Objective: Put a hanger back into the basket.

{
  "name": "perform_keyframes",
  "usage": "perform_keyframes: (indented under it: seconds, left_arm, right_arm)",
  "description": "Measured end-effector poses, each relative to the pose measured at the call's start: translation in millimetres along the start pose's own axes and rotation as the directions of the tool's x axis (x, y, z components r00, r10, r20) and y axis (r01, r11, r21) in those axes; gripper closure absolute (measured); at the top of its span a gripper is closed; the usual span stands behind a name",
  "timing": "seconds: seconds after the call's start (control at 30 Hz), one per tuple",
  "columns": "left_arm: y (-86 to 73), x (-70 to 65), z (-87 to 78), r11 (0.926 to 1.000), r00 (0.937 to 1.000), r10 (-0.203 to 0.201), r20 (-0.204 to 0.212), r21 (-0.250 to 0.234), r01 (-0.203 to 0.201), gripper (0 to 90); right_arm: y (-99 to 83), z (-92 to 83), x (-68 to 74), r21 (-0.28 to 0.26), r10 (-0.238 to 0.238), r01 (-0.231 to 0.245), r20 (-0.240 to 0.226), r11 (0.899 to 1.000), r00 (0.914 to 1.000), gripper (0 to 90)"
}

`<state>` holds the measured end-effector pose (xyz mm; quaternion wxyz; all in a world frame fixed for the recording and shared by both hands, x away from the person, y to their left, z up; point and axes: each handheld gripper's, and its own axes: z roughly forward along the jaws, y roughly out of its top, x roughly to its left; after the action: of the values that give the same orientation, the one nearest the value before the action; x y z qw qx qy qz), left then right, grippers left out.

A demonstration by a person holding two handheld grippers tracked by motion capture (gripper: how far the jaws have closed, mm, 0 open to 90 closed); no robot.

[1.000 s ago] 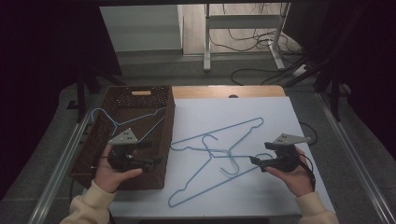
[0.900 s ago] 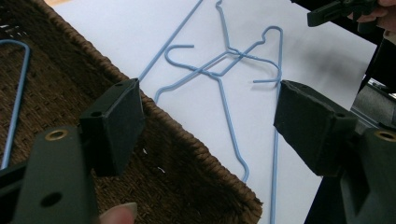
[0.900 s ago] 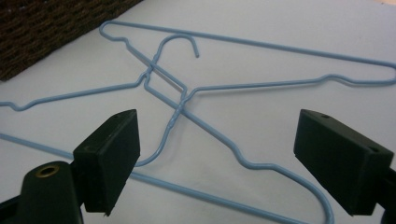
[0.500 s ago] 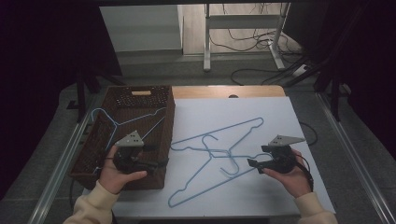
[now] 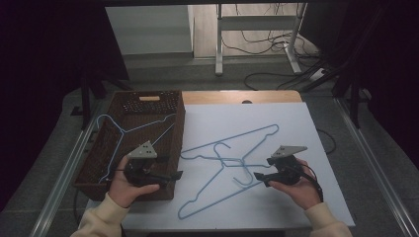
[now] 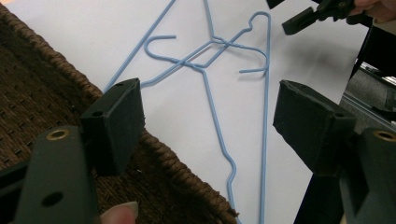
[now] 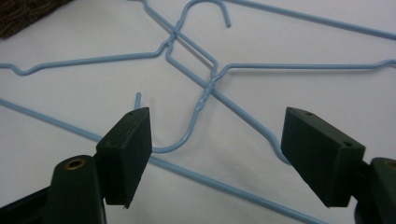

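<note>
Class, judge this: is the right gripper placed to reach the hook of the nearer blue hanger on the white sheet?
Probably yes: the right gripper has open jaws framing the hook, with nothing lying between.

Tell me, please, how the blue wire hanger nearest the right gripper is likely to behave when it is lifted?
The hanger looks like thin wire, so probably light and slightly springy. It crosses the second hanger, so lifting may drag that along. The slim, smooth wire might slip or pivot between the right gripper's pads.

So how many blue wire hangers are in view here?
3. One hanger lies in the wicker basket at left; two overlapping hangers lie crossed on the white table. More could be hidden in the basket.
</note>
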<state>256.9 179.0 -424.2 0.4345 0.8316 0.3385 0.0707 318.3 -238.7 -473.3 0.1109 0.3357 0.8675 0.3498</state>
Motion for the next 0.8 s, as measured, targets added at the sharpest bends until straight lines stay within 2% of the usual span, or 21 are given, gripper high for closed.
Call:
perform_keyframes:
  seconds: [0.3, 0.5, 0.57, 0.67, 0.8]
  left_arm:
    - [-0.2, -2.3, 3.4, 0.9999, 1.0, 0.009, 0.003, 0.006, -0.009, 24.9]
    - [-0.3, -3.1, 2.9, 0.9999, 0.9999, 0.014, 0.002, 0.003, -0.014, 25.0]
    - [-0.3, -3.2, 2.9, 0.9999, 0.9999, 0.014, 0.003, 0.002, -0.014, 25.0]
    - [-0.3, -3.6, 3.6, 0.9999, 0.9999, 0.016, 0.004, 0.005, -0.016, 25.0]
    - [-0.1, -4.3, 4.6, 0.9998, 0.9998, 0.019, 0.004, 0.007, -0.019, 25.1]
  right_arm:
    - [8.3, 21.8, 10.4, 0.071, -0.01, 0.01, 0.003, 0.997, 0.9999, 30.6]
    - [11.7, 29.5, 12.6, 0.098, -0.014, 0.014, -0.001, 0.995, 0.9999, 39.0]
    - [11.4, 29.9, 11.5, 0.109, -0.005, 0.004, 0.002, 0.994, 1.0, 41.6]
    - [10.9, 32.4, 10.1, 0.125, 0.034, -0.033, -0.007, 0.992, 0.9994, 44.6]
    - [12.3, 41.6, 11.1, 0.162, 0.056, -0.056, 0.004, 0.985, 0.9984, 49.9]
